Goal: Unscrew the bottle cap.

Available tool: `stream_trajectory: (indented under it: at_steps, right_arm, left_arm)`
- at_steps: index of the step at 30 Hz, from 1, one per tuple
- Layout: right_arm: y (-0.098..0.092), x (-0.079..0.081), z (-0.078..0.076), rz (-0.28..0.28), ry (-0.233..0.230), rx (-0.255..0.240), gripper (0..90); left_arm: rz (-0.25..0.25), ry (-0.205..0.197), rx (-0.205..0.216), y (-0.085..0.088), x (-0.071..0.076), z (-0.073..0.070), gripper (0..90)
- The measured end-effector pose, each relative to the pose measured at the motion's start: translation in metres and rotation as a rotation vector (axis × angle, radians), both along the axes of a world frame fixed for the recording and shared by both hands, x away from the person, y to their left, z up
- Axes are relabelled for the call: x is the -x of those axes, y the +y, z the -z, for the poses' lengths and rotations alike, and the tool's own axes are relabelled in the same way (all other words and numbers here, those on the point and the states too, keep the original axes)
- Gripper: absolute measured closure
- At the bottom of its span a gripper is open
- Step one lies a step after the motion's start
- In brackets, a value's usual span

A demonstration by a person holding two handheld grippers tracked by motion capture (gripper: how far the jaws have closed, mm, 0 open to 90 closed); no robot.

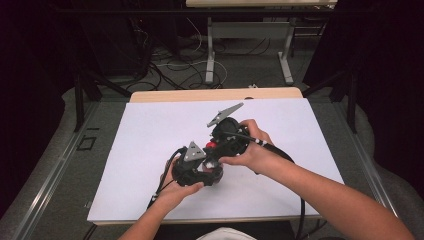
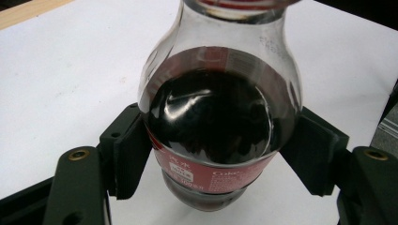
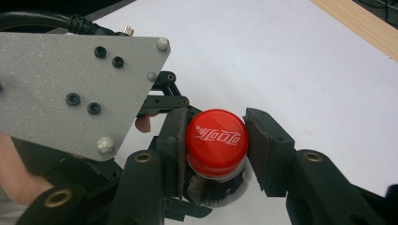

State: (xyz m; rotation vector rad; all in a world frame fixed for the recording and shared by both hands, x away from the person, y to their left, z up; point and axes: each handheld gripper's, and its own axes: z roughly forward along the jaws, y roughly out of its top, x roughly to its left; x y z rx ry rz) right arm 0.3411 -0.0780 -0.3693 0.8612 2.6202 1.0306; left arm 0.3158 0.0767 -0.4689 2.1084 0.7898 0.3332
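Bottle clamped at body and cap over the white sheet

Cola bottle [image 2: 218, 117] stands near the middle of the white sheet [image 1: 150, 130] that covers the table, held between both tools. The left gripper [image 2: 218, 159] has its black pads pressed against the lower, labelled part of the bottle, one on each side, so it is clamped on the body. The right gripper [image 3: 217, 143] comes in from above, and its jaws sit closed against opposite sides of the red cap [image 3: 217, 137]. In the high view the two hands are close together, with the cap showing as a red spot between the tools.

Judging from this hold, the step in hand looks like unscrewing the cap. The rounded, smooth wall gives the left pads little purchase, so the bottle could spin with the cap instead of resisting. The right pads grip only the cap's rim and might slip off. The dark drink is likely fizzy; a sudden release could spray onto the sheet.
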Motion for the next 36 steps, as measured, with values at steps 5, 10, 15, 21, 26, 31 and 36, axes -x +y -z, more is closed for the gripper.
stream_trajectory:
  at_steps: [5,10,15,21,26,31,36]
  right_arm:
    - [-0.004,-0.009,-0.001,-0.108,0.021,0.009,60.5]
    - [-0.008,-0.023,-0.005,-0.340,0.011,0.052,60.7]
    - [-0.009,-0.035,-0.008,-0.550,-0.004,0.097,60.7]
    - [-0.009,-0.043,-0.007,-0.720,-0.010,0.127,60.7]
    - [-0.010,-0.042,-0.007,-0.650,0.004,0.112,53.8]
    - [-0.009,-0.033,-0.012,-0.544,-0.051,0.123,43.7]
    - [-0.008,-0.023,-0.015,-0.394,-0.016,0.065,39.0]
  left_arm:
    - [0.006,0.002,0.001,0.000,0.000,0.000,30.2]
    - [0.015,-0.005,0.012,-0.001,0.001,0.000,30.2]
    - [0.039,-0.009,-0.003,-0.002,0.002,0.000,30.2]
    - [0.062,-0.010,-0.009,-0.004,0.003,0.002,30.2]
    - [0.054,-0.003,0.002,-0.003,0.002,0.001,30.1]
    - [0.028,-0.005,0.008,0.001,0.000,-0.001,30.1]
    - [0.012,-0.003,0.010,0.002,-0.001,0.000,30.1]
